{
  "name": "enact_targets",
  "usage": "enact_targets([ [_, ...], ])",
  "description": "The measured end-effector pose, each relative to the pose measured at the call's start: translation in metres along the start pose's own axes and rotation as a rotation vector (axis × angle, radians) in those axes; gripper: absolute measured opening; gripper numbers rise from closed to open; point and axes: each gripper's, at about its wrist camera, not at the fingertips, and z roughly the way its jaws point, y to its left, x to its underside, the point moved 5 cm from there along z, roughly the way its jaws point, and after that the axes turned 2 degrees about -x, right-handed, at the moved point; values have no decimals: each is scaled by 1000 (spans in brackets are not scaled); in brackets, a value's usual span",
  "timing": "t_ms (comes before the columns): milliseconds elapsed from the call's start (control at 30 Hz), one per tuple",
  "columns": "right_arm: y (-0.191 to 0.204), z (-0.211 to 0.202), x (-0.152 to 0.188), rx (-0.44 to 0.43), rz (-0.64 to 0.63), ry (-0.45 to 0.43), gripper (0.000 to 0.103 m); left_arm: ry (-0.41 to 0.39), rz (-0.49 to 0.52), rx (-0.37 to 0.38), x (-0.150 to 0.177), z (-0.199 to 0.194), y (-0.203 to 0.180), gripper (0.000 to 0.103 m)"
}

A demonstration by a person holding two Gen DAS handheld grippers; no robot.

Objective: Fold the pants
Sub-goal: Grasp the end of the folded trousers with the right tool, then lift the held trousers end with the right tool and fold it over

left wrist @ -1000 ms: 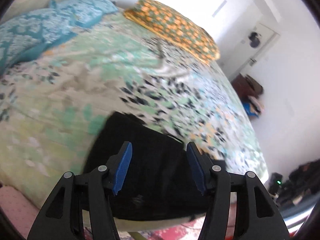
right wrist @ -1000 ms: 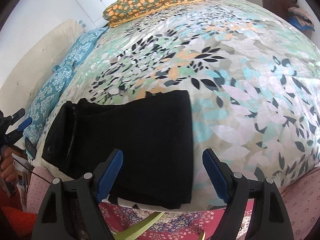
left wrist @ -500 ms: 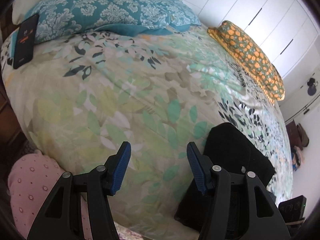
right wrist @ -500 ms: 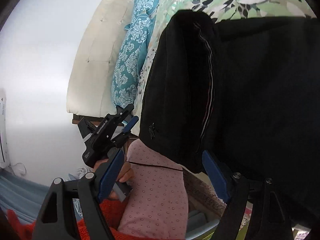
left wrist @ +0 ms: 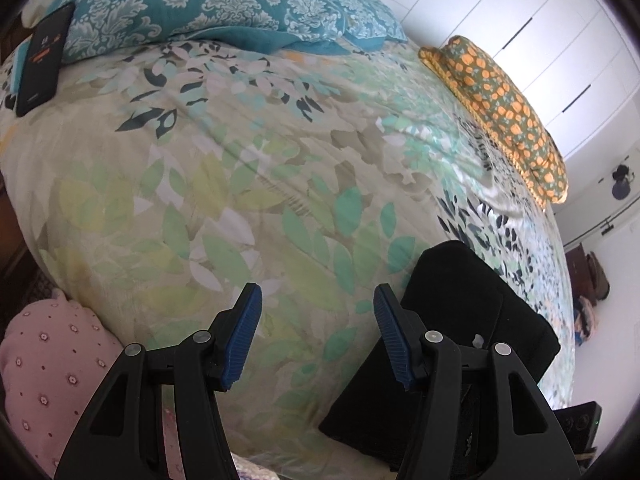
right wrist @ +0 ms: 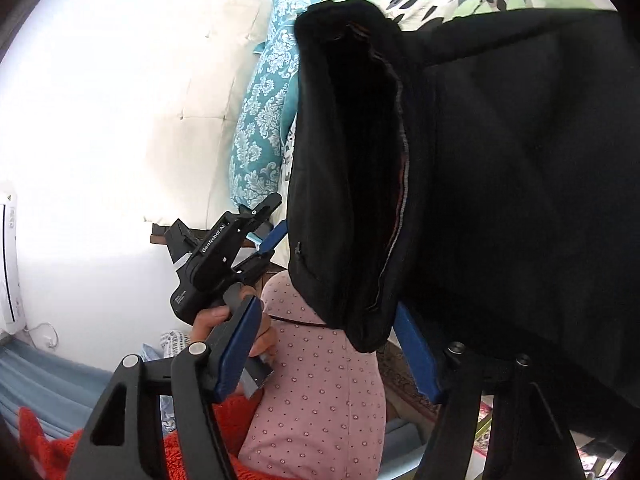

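Note:
Black folded pants (left wrist: 472,320) lie at the near edge of the floral bedspread (left wrist: 224,184). My left gripper (left wrist: 318,336) hovers open over bare bedspread just left of them, with nothing between its fingers. In the right wrist view the pants (right wrist: 520,160) fill the right side, and their thick folded waist end (right wrist: 348,200) hangs down over the bed edge. My right gripper (right wrist: 326,354) is closing, with the lowest tip of that end between its blue fingers (right wrist: 236,352); the pads do not press on it. The left gripper (right wrist: 264,224) shows there too, held in a hand (right wrist: 216,320).
A dark phone (left wrist: 42,60) lies at the bed's far left by teal patterned pillows (left wrist: 208,4). An orange patterned pillow (left wrist: 504,112) lies on the far side, before white wardrobe doors (left wrist: 520,20). The person's pink dotted clothing (right wrist: 320,392) is close below; a cream headboard (right wrist: 192,80) stands behind.
Both views swung left. The left gripper went from over the pants to the bedspread beside them. The right gripper came down to the pants' hanging end and its jaws narrowed.

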Motion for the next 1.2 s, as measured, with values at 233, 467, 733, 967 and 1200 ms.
enact_targets([
  [233, -5, -18, 3, 133, 25, -69, 70, 0, 10, -14, 1, -2, 0, 60],
  [467, 6, 18, -8, 68, 25, -49, 82, 97, 144, -1, 20, 19, -30, 60],
  [733, 30, 32, -10, 245, -71, -7, 81, 141, 140, 96, 24, 22, -38, 60],
  [967, 56, 8, -13, 329, -178, -28, 28, 155, 92, 113, 21, 23, -31, 60],
  [1200, 105, -20, -35, 118, -183, -111, 24, 123, 75, 121, 17, 17, -29, 60],
])
